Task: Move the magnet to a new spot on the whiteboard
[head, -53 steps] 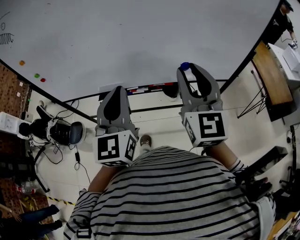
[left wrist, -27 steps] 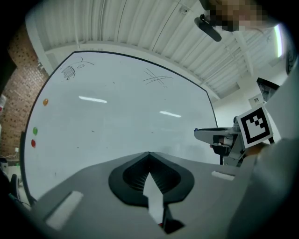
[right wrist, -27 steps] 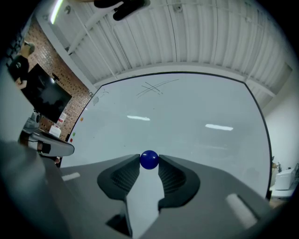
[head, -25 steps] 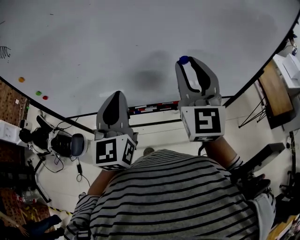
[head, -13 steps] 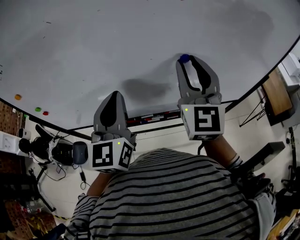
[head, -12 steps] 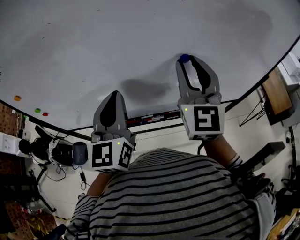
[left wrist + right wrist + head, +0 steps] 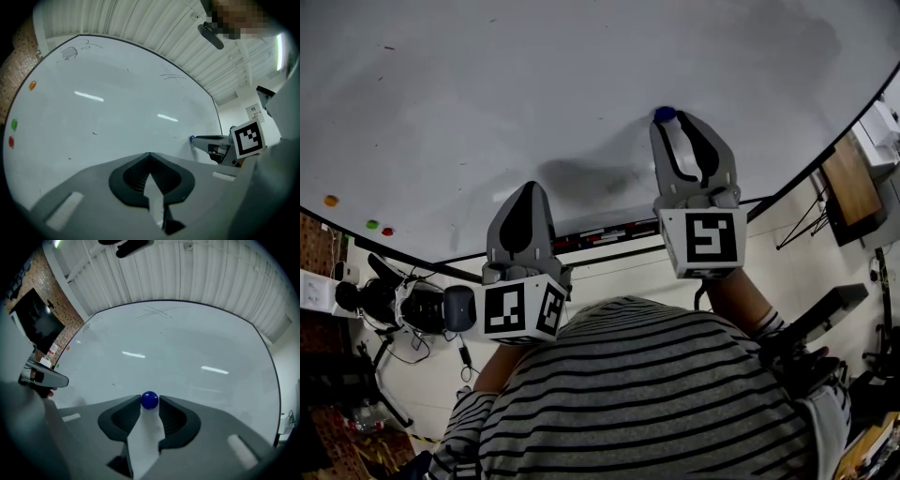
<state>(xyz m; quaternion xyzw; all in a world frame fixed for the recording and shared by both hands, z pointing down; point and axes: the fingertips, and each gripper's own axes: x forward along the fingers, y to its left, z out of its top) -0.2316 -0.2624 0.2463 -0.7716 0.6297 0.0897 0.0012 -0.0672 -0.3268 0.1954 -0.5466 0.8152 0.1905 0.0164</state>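
We are pinching the blue magnet (image 7: 149,400) between the very tips of the right gripper (image 7: 150,404). Its jaws are standing a little apart, one pad pressing on each side of the ball. In the head view the right gripper (image 7: 675,124) is reaching up and forward, and the blue magnet (image 7: 665,113) is sitting at its tip, right at the face of the whiteboard (image 7: 534,84). From the left gripper view the blue magnet (image 7: 192,139) is looking as if it is touching the whiteboard (image 7: 117,117), on the board's right part and rather low.

We are holding the left gripper (image 7: 150,155) lower and to the left, with its jaws brought together and nothing between them. In the head view the left gripper (image 7: 528,190) is pointing at the lower edge of the board, well apart from the magnet.

Further out, the whiteboard (image 7: 178,343) is filling most of each gripper view. Near its left edge an orange dot (image 7: 32,85), a green dot (image 7: 14,124) and a red dot (image 7: 11,141) are sitting on it, far from both grippers. Faint pen marks (image 7: 69,52) are showing near its top left corner. Below the board a marker tray (image 7: 600,234) is running along its lower edge. Our striped shirt (image 7: 647,394) is filling the bottom of the head view.
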